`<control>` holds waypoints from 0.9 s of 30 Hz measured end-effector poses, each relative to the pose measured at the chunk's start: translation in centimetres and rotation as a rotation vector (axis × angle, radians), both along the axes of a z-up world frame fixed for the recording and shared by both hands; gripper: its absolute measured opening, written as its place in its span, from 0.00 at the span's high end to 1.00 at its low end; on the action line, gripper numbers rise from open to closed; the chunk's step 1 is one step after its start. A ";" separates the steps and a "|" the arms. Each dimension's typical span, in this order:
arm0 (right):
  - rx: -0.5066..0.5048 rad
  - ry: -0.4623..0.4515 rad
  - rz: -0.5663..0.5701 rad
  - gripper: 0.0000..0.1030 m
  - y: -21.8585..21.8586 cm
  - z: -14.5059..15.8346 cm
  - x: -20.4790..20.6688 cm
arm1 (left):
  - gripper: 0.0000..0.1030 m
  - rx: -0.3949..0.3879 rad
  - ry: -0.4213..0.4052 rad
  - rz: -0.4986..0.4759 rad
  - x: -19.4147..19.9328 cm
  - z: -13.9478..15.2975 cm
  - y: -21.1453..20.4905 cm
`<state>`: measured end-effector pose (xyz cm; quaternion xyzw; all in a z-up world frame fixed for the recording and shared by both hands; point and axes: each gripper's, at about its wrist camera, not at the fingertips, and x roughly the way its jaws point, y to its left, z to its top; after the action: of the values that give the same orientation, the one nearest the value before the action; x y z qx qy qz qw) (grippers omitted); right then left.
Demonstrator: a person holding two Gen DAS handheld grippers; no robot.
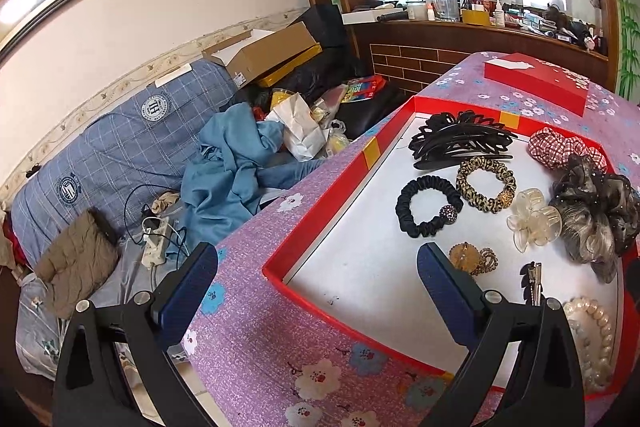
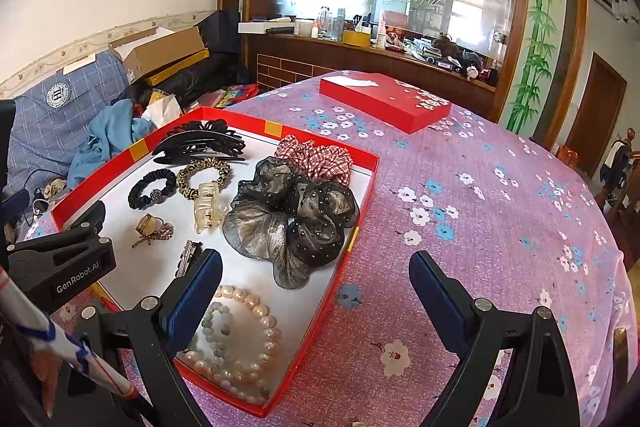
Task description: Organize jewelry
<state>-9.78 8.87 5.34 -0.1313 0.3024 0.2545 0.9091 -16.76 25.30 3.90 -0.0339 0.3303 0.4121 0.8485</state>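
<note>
Both tools, left tool (image 1: 316, 267) and right tool (image 2: 316, 275), hang spread and empty over the red tray (image 2: 320, 311) on the tabletop. Nearest, the pearl bracelet (image 2: 256, 323) looks hard and slippery: pinch across its strand. Farther in, the gauze scrunchie (image 2: 296, 219) is soft and light, easy anywhere.

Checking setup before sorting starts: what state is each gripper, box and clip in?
Left gripper: open, empty.
Right gripper: open, empty.
Red tray: uncovered, holding accessories.
Red lid: lying apart on the tablecloth.
Clear claw clip: shut, lying in tray.
</note>
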 end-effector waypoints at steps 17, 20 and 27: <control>-0.002 -0.004 -0.002 0.06 -0.1 0.1 -0.1 | 0.03 -0.003 0.003 -0.006 -0.1 0.0 0.1; -0.003 -0.005 -0.004 0.06 -0.3 0.2 -0.1 | 0.03 -0.003 0.002 -0.006 -0.1 0.0 0.1; -0.007 -0.010 -0.011 0.06 -0.5 0.3 -0.1 | 0.03 -0.005 0.002 -0.011 0.0 0.0 0.1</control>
<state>-9.87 8.39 5.69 -0.1341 0.2992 0.2480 0.9116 -16.77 25.37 3.90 -0.0336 0.3320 0.4065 0.8505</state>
